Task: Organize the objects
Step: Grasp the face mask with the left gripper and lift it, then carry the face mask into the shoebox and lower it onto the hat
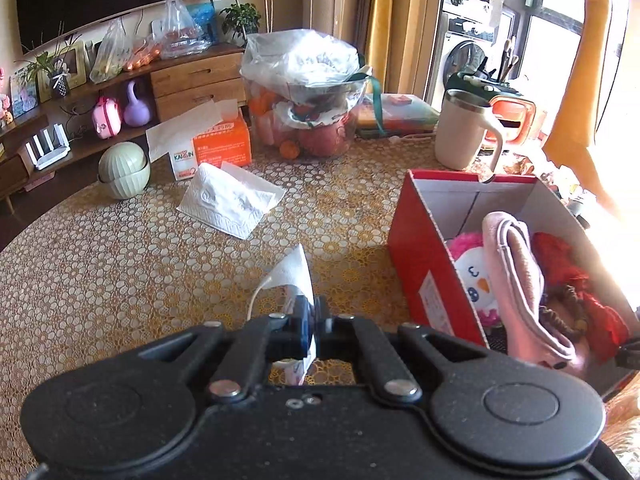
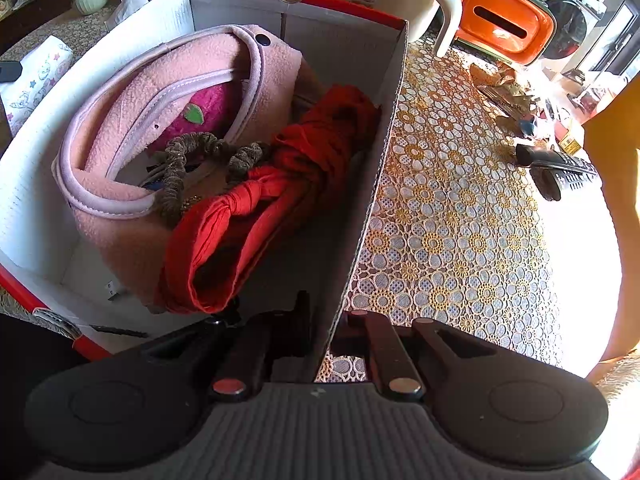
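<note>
Two grips, both risky: left gripper point(image 1: 313, 314) pinches one thin edge of a printed tissue pack point(image 1: 294, 276), could slip. Right gripper point(image 2: 320, 324) clamps the red box point(image 2: 376, 184) wall to the right; box might tip.

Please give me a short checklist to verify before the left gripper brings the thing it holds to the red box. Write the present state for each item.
1. Left gripper has a firm pinch on the printed tissue pack: ok, jaws shut on its edge.
2. Pack is lifted clear of the table: cannot tell, its lower part is hidden.
3. Right gripper steadies the red box: ok, jaws clamp the side wall.
4. Free room in the box: not ok, the pink fleece item and red cloth fill most of it.
5. Path to the box is clear: ok, only bare tablecloth lies between.
</note>
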